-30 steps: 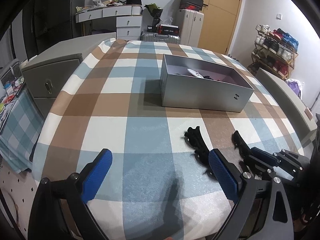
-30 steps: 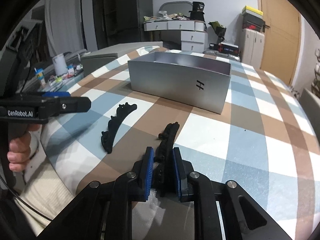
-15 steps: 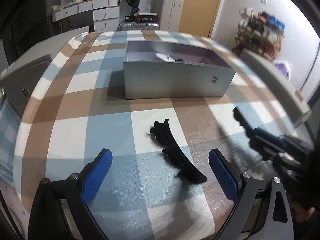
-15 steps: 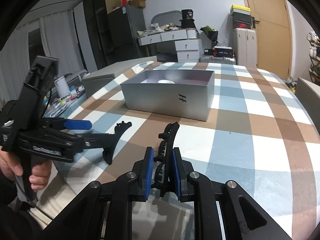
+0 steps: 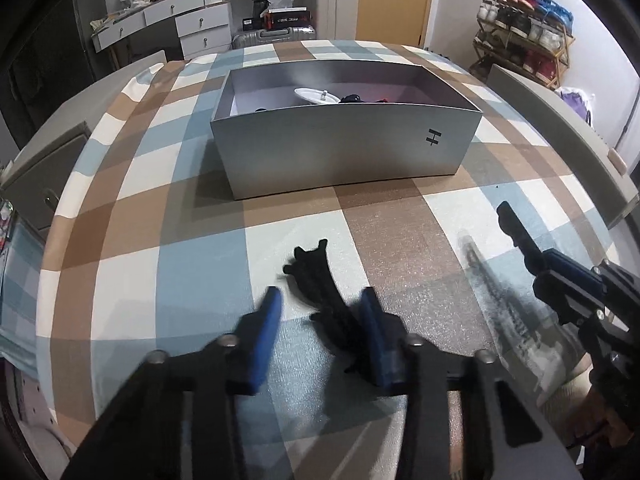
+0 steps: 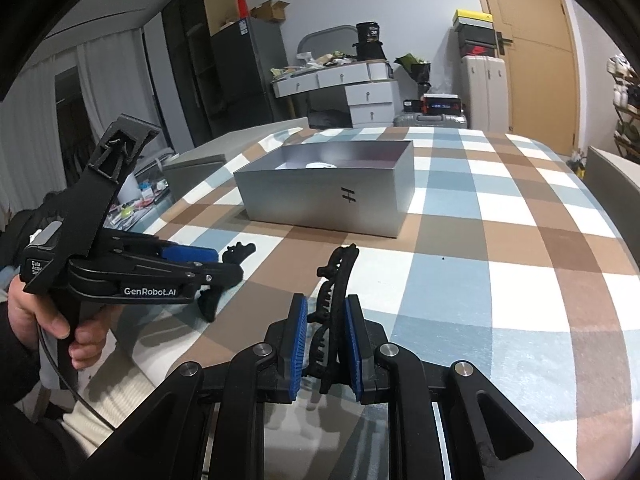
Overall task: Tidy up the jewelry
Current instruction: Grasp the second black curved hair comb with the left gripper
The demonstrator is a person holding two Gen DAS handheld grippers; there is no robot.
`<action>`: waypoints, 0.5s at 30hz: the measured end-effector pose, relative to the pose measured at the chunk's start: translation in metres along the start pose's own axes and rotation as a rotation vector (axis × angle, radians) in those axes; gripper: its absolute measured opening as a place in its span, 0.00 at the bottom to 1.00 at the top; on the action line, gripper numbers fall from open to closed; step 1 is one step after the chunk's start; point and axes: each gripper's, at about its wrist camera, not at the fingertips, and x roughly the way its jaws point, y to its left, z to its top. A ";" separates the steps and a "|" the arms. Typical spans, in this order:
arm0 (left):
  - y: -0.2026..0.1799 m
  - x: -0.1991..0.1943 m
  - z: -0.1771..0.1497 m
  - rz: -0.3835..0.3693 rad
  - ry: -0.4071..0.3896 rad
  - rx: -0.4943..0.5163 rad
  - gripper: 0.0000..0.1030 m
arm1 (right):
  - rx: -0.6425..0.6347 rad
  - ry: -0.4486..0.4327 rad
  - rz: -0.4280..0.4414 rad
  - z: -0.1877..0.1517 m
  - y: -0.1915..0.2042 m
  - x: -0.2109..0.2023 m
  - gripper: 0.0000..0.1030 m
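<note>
So the left gripper (image 5: 320, 320) is closing its jaws around a black clip (image 5: 320, 292) lying on the checked cloth (image 5: 180, 264), pads not quite pressing yet. The right gripper (image 6: 326, 336) has a second clip (image 6: 334, 300) pinched tight, lifted, short of the grey box (image 6: 320, 200).

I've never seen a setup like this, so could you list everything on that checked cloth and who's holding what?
Box: one, silver, open, far side of the cloth; small items inside, hard to identify.
Hair combs: two, black; one on the cloth between the left fingers, one gripped in the right fingers.
Tablecloth: one, blue, brown and white checks.
Left gripper: blue fingers, closing around its comb.
Right gripper: blue fingers, shut.
Person's hand: holding the left gripper's handle.
</note>
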 end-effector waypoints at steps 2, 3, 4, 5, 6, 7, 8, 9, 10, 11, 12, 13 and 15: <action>-0.002 0.000 0.000 0.003 0.002 0.011 0.18 | 0.000 -0.001 0.000 0.000 0.000 -0.001 0.17; -0.002 0.000 0.000 0.009 0.000 0.017 0.17 | 0.001 0.000 0.001 0.000 0.000 -0.001 0.17; -0.003 -0.001 0.000 0.011 -0.001 0.019 0.16 | 0.001 -0.001 0.004 0.001 0.001 -0.001 0.17; -0.002 -0.001 0.000 0.015 -0.003 0.018 0.16 | -0.001 -0.003 0.002 0.001 0.001 -0.001 0.17; -0.002 -0.002 0.001 0.017 -0.005 0.018 0.15 | -0.003 -0.003 0.002 0.001 0.001 -0.002 0.17; -0.002 -0.002 0.002 0.015 -0.009 0.017 0.14 | -0.005 -0.003 0.003 0.001 0.002 -0.002 0.17; -0.002 -0.003 0.003 0.011 -0.013 0.015 0.14 | -0.006 -0.003 0.002 0.002 0.002 -0.002 0.17; 0.000 -0.006 0.003 0.005 -0.020 0.011 0.14 | -0.005 -0.003 0.004 0.003 0.002 -0.002 0.17; 0.000 -0.007 0.004 0.003 -0.024 0.009 0.14 | -0.003 -0.004 0.006 0.004 0.002 -0.003 0.17; 0.001 -0.010 0.005 0.001 -0.031 0.006 0.14 | -0.001 -0.005 0.009 0.005 0.002 -0.003 0.17; 0.002 -0.013 0.005 -0.002 -0.039 0.003 0.14 | 0.001 -0.007 0.010 0.006 0.002 -0.003 0.17; 0.002 -0.016 0.006 -0.003 -0.047 0.002 0.14 | 0.006 -0.013 0.014 0.008 0.002 -0.005 0.17; 0.004 -0.024 0.008 -0.006 -0.069 -0.004 0.14 | 0.014 -0.022 0.025 0.010 0.002 -0.008 0.17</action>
